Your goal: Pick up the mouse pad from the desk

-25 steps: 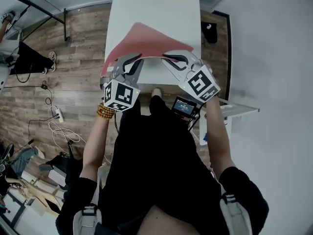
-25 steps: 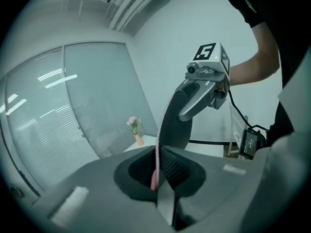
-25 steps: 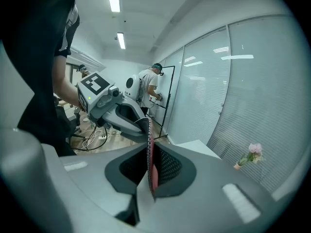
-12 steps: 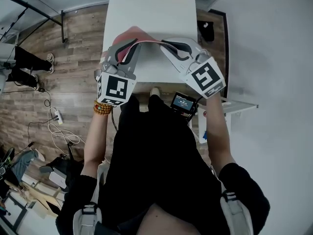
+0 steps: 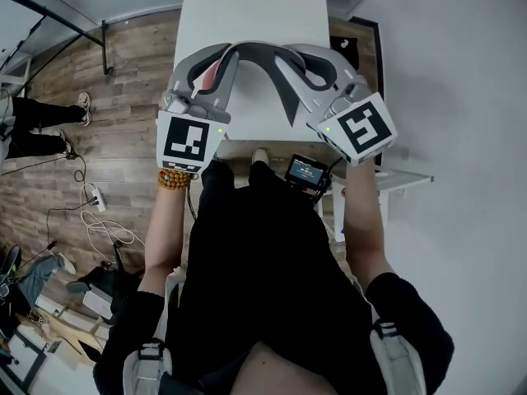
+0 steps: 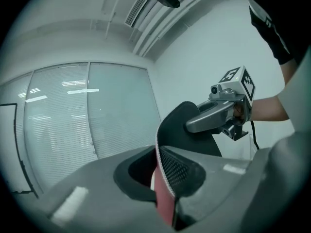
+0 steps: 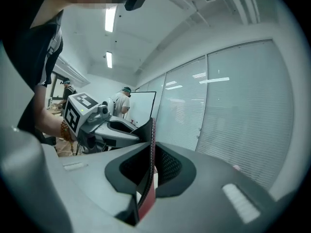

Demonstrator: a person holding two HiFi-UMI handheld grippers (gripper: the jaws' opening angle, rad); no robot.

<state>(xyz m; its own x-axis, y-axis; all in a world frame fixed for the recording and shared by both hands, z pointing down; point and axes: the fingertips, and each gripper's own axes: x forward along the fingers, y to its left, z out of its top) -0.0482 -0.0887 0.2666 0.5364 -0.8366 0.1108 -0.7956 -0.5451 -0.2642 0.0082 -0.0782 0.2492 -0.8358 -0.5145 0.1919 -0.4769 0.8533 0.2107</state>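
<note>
The wooden floor (image 5: 123, 81) fills the left side of the head view, and the white bench (image 5: 255, 15) stands at the top middle. A person in black clothes (image 5: 263, 286) is at its near edge with both arms stretched forward. In the two gripper views a glass wall with blinds (image 6: 87, 115) is in the background.

The mouse pad (image 5: 262, 53) is held in the air between the two grippers, over the near part of the bench. It runs as a dark curved band from one gripper to the other, with its black underside toward the head camera. One part hangs down near the right gripper. A little of its red face shows at the left gripper.

The left gripper (image 5: 214, 64) has its fingers closed on one edge of the mouse pad, which stands on edge between them in its own view. The right gripper (image 5: 301, 62) grips the opposite edge in the same way, fingers almost together.

A small device with a lit screen (image 5: 306, 171) shows below the bench edge. There is a beaded bracelet (image 5: 173, 181) on the left wrist and white cables (image 5: 103, 219) on the floor.
</note>
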